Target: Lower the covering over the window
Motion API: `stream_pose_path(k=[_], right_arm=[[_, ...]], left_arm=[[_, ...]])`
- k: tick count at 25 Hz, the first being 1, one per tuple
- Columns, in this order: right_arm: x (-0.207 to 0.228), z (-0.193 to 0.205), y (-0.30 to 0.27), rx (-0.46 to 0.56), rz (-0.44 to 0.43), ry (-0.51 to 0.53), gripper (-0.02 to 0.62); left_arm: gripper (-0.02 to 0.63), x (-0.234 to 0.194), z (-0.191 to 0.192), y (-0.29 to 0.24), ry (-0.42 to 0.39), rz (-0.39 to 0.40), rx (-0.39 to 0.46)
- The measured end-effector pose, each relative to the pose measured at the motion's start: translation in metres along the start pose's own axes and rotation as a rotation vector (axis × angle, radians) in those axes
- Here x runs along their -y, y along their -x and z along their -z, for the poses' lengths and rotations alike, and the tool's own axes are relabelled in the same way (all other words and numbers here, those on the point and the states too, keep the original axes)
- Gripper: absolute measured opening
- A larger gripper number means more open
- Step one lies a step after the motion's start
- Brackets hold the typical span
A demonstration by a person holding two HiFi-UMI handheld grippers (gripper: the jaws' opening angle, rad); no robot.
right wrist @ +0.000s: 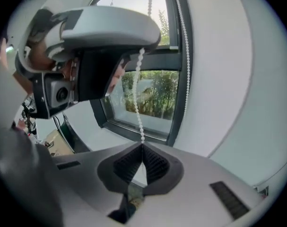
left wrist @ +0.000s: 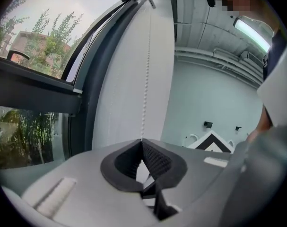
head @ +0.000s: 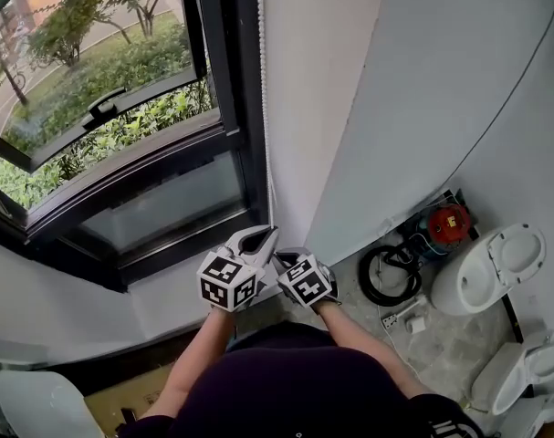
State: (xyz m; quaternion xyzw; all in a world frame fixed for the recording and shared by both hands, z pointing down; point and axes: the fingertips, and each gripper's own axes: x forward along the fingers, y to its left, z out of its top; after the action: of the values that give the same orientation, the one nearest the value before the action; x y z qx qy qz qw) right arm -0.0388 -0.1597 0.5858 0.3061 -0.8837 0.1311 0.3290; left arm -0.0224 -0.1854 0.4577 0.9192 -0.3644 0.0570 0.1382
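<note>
Fingers [left wrist: 129, 157] of left gripper [head: 267, 235], just above right gripper [head: 284, 259], both tight on bead chain [head: 266, 108] beside window [head: 103, 108].

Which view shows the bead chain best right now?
Right gripper view: both strands of the bead chain show bead by bead, one running into the shut right gripper. Left gripper view shows one strand above the left gripper; head view only a thin line.

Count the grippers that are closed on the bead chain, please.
2. The left gripper is shut on the chain, higher up. The right gripper is shut on the same strand just below it. Both show clearly, so none is hidden.
</note>
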Motion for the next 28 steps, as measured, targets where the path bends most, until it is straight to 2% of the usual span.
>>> stream_pose_path(k=[5, 7, 9, 14, 18, 24, 28], right_arm=[[-0.003, 0.000, 0.000, -0.003, -0.008, 0.008, 0.012], [-0.002, -0.001, 0.000, -0.001, -0.009, 0.008, 0.012], [-0.001, -0.002, 0.001, 0.000, -0.008, 0.008, 0.012], [0.000, 0.000, 0.002, -0.003, -0.006, 0.013, 0.012], [0.002, 0.008, 0.002, -0.027, -0.007, 0.021, 0.012], [0.002, 0.013, 0.003, -0.034, -0.008, 0.002, 0.012], [0.003, 0.011, 0.012, -0.031, -0.051, -0.041, 0.015]], left_arm=[[0.012, 0.004, 0.010, 0.000, 0.004, 0.010, -0.006], [0.012, 0.006, 0.019, -0.003, -0.007, 0.015, -0.038], [0.012, 0.004, 0.038, -0.006, -0.007, 0.005, -0.077], [0.012, -0.007, 0.099, -0.006, 0.073, -0.018, -0.187], [0.012, -0.016, 0.128, -0.001, 0.102, -0.041, -0.239], [0.012, -0.025, 0.144, 0.001, 0.132, -0.049, -0.255], [0.012, -0.025, 0.143, -0.003, 0.121, -0.034, -0.251]])
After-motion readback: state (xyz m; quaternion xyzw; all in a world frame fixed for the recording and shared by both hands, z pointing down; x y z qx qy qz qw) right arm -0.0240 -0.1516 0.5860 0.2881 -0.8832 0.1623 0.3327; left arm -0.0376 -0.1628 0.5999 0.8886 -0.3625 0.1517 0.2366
